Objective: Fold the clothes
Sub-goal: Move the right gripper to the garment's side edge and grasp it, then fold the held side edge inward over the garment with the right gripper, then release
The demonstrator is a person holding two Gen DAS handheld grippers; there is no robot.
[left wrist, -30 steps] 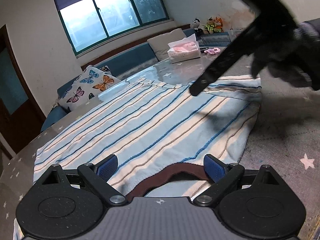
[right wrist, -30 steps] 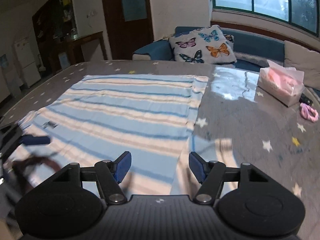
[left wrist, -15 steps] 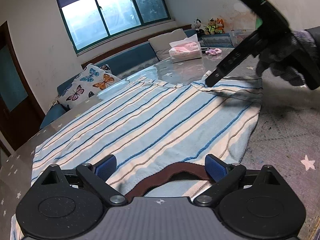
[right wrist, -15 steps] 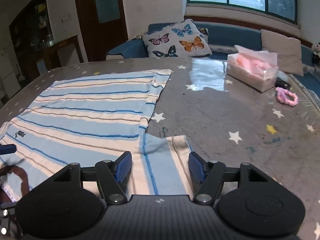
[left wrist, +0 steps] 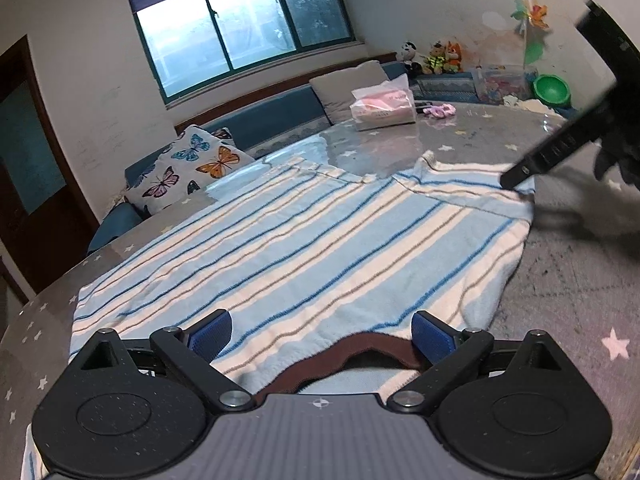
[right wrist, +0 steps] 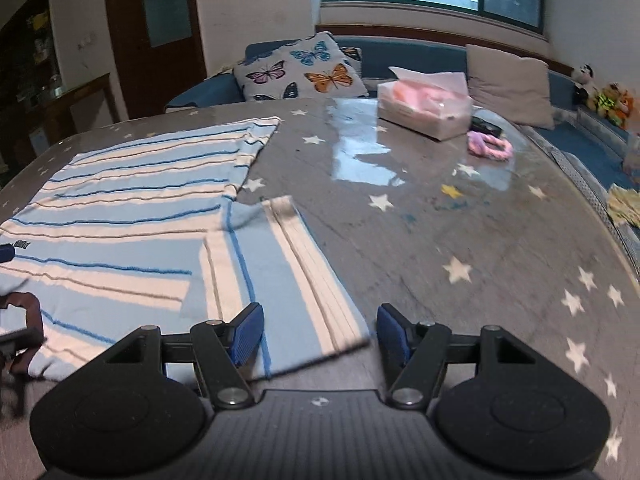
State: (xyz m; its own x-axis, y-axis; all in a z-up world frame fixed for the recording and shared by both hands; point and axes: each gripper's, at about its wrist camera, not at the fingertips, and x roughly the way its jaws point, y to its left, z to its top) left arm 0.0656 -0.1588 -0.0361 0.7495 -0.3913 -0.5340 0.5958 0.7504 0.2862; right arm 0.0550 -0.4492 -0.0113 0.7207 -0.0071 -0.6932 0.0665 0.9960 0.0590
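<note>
A striped sweater [left wrist: 304,248] in light blue and cream lies flat on the grey worktop [right wrist: 460,248], which has little stars all over it. The sweater has a brown collar [left wrist: 360,354], and that collar sits right in front of the left gripper [left wrist: 322,330]. The left jaws are wide apart, one blue pad on each side of the collar, and they hold nothing. One sleeve [right wrist: 276,276] is folded in over the body of the sweater, and its end lies just in front of the right gripper [right wrist: 320,330]. The right jaws are apart too, and they are not clamped on the cloth. In the left view, the right gripper [left wrist: 520,174] shows as a dark bar with its tip at the sleeve edge. Farther back on the worktop sit a tissue box [right wrist: 424,108] with pink inside and a pink hair tie [right wrist: 490,146], well apart from the sweater. Behind the worktop is a blue sofa [right wrist: 400,54] with a butterfly pillow [right wrist: 300,70] on it.
</note>
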